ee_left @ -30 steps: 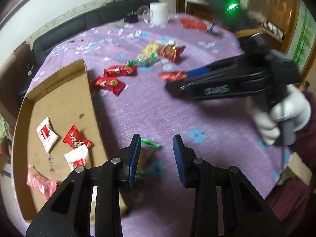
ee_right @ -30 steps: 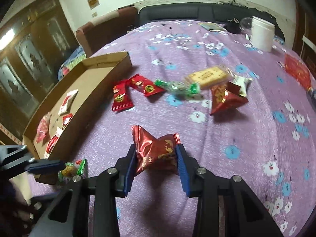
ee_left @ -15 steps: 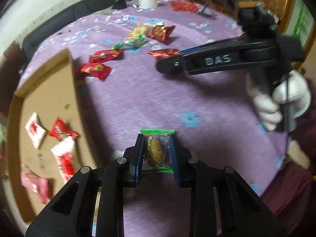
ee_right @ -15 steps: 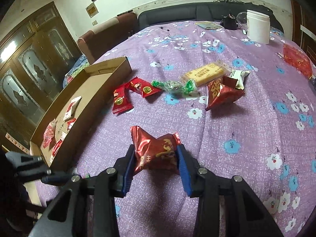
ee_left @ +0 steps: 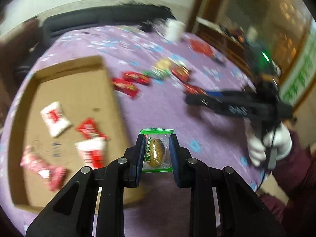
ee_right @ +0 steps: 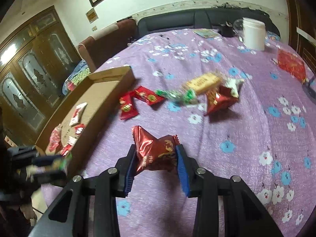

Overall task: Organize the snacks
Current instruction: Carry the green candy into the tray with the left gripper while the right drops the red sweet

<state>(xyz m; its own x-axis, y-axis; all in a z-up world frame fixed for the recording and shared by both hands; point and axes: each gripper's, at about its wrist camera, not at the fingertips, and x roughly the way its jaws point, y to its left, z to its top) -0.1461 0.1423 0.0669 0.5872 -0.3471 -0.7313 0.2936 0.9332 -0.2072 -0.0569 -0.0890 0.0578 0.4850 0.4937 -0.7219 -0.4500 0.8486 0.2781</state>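
My left gripper is shut on a clear green-edged snack packet with a brown piece inside, held above the table just right of the cardboard box. The box holds several red and white snack packets. My right gripper is shut on a dark red foil snack packet, lifted above the purple tablecloth. In the left wrist view the right gripper reaches in from the right. More snacks lie loose mid-table.
A white jar stands at the far side of the table, with a red bag at the right edge. A yellow biscuit pack and a red foil packet lie among the loose snacks. A sofa and wooden cabinets surround the table.
My left gripper closed on the green-edged packet, lifted it and swung toward the box. My right gripper kept its hold on the red foil packet and rose slightly.
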